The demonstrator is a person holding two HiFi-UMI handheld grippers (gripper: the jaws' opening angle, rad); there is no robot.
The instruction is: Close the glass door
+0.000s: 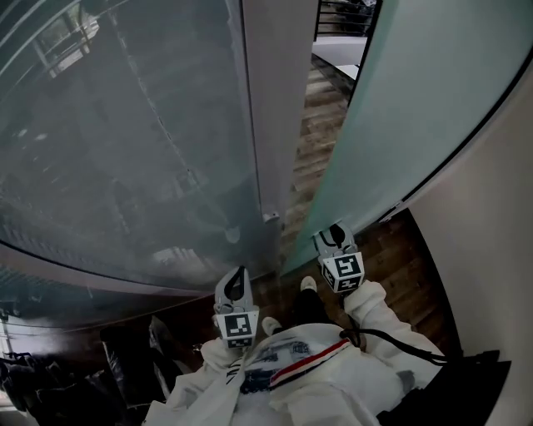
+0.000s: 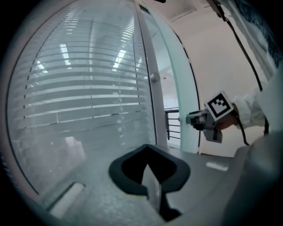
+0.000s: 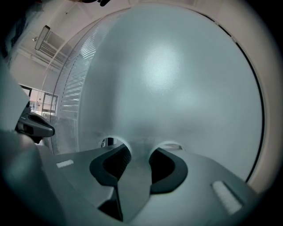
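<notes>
The glass door [image 1: 416, 108] is a frosted pane that fills the upper right of the head view. It stands ajar. Between its left edge and the grey door post [image 1: 275, 100] at centre there is a narrow gap, through which a strip of wooden floor [image 1: 312, 141] and a dark railing [image 1: 341, 17] show.

The right tool [image 1: 335, 233] is at the lower centre right of that view, its tips right at the face of the door near the pane's bottom edge. Its marker cube [image 1: 343, 270] and a white sleeve [image 1: 375, 308] trail below it. In the right gripper view the door [image 3: 177, 79] takes up nearly the whole frame straight ahead. The right tool [image 3: 138, 152] has its jaws spread wide with nothing between them, the tips just short of the glass or on it; which of the two cannot be told.

The left tool [image 1: 236, 279] sits lower and further left in the head view, in front of the glazed wall with blinds [image 1: 125, 125] and well apart from the door. In the left gripper view the left tool [image 2: 148, 150] has its jaws pressed together and holds nothing. The blinds [image 2: 79, 88] fill the left of that frame. The door [image 2: 182, 106] rises right of centre, with the right tool [image 2: 189, 119] against it
</notes>
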